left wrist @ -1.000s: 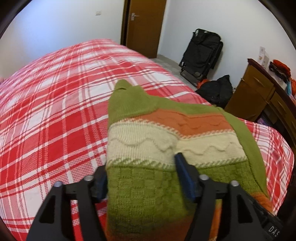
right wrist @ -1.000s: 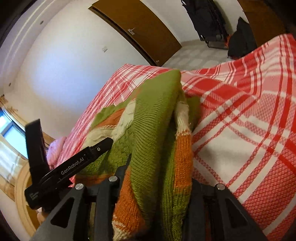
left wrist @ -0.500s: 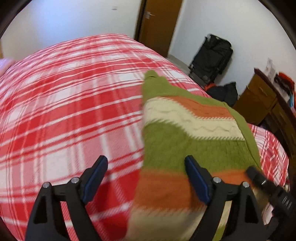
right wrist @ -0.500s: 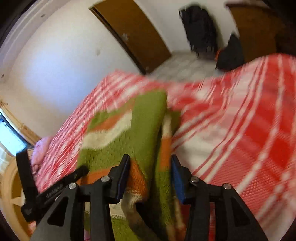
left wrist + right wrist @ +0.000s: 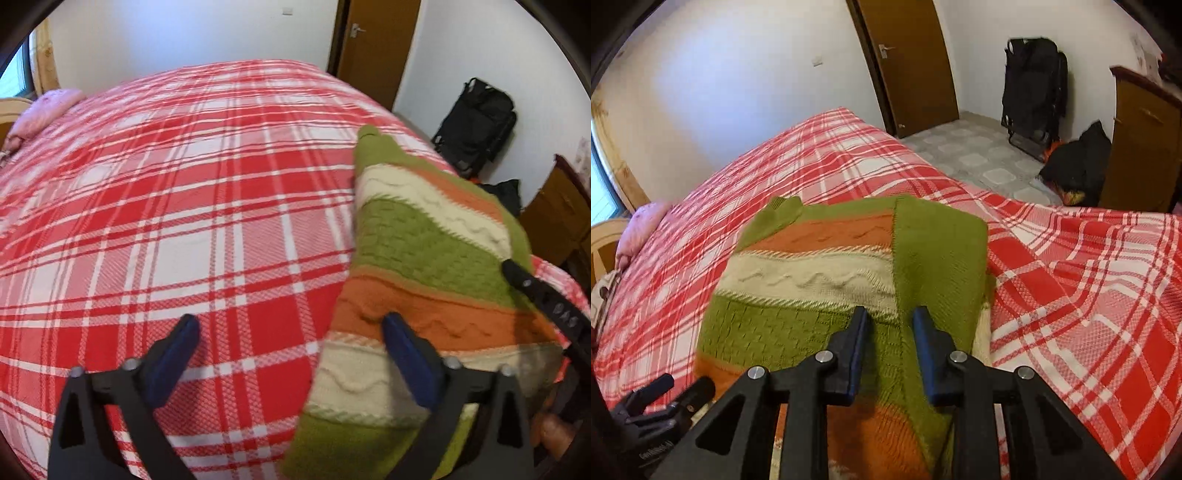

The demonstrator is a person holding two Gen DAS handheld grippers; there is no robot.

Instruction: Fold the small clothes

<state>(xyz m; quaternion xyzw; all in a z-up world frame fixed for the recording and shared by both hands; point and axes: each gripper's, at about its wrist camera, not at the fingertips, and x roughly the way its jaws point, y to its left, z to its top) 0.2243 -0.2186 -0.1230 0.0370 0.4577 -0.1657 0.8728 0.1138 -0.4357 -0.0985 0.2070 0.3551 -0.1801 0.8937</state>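
A small knitted sweater [image 5: 820, 280] with green, orange and cream stripes lies folded on the red plaid bed [image 5: 1071, 288]. In the left wrist view the sweater [image 5: 424, 266] is at the right. My left gripper [image 5: 291, 350] is open wide; its left finger is over bare bedspread and its right finger is over the sweater's left edge. My right gripper [image 5: 890, 325] is partly open just above the sweater's near edge, by the folded green sleeve [image 5: 938, 258], holding nothing. The right gripper's body also shows at the right of the left wrist view.
A pink pillow [image 5: 44, 110] lies at the bed's far left. A brown door [image 5: 908, 62], a black folded chair [image 5: 1034, 88], a black bag [image 5: 1078, 158] and a wooden dresser [image 5: 1141, 144] stand beyond the bed. The bed's edge is right of the sweater.
Both grippers have let go of the sweater, which has dropped flat onto the bed. The left gripper has opened and swung left; the right has opened and pulled back above the near edge.
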